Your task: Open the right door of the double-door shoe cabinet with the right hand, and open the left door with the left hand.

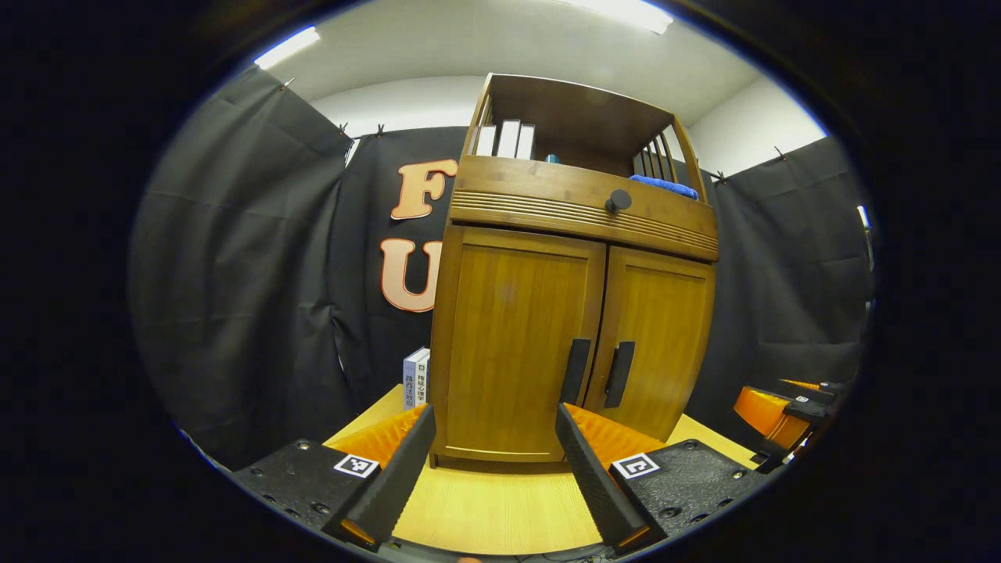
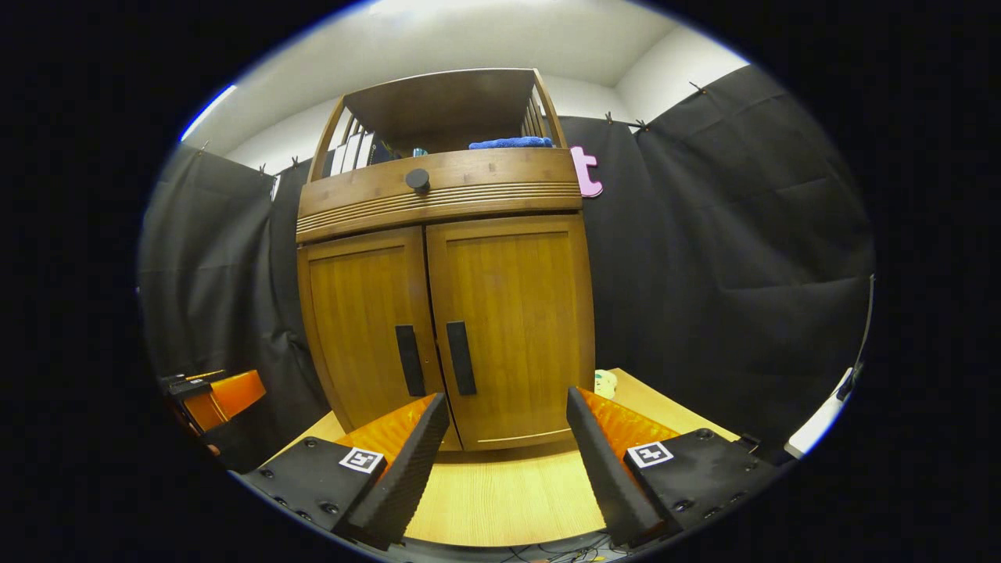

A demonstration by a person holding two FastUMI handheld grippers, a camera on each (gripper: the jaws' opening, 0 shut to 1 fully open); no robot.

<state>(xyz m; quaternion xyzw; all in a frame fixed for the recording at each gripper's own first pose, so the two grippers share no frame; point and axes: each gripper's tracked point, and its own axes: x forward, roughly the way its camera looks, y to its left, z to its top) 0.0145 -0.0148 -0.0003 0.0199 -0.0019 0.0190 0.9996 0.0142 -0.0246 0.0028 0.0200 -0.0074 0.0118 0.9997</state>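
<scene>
The wooden shoe cabinet [image 1: 547, 234] stands on the table with both doors closed. In the left gripper view the left door [image 1: 512, 328] and its dark vertical handle [image 1: 576, 371] lie just beyond my left gripper [image 1: 494, 414], which is open and holds nothing. The right door [image 2: 520, 313] and its handle [image 2: 461, 357] face my right gripper [image 2: 507, 400], also open and a short way off the cabinet front. The left door [image 2: 360, 328] with its handle [image 2: 410, 360] sits beside it. The right gripper [image 1: 782, 410] appears at the far right, the left gripper [image 2: 211, 399] at the far left.
Above the doors is a drawer with a round knob [image 1: 618, 201], then an open shelf with books [image 1: 507, 139] and a blue cloth [image 1: 665, 185]. Books [image 1: 416, 378] stand left of the cabinet, a small pale object [image 2: 604, 383] right of it. Light wooden tabletop [image 1: 500, 508] lies in front.
</scene>
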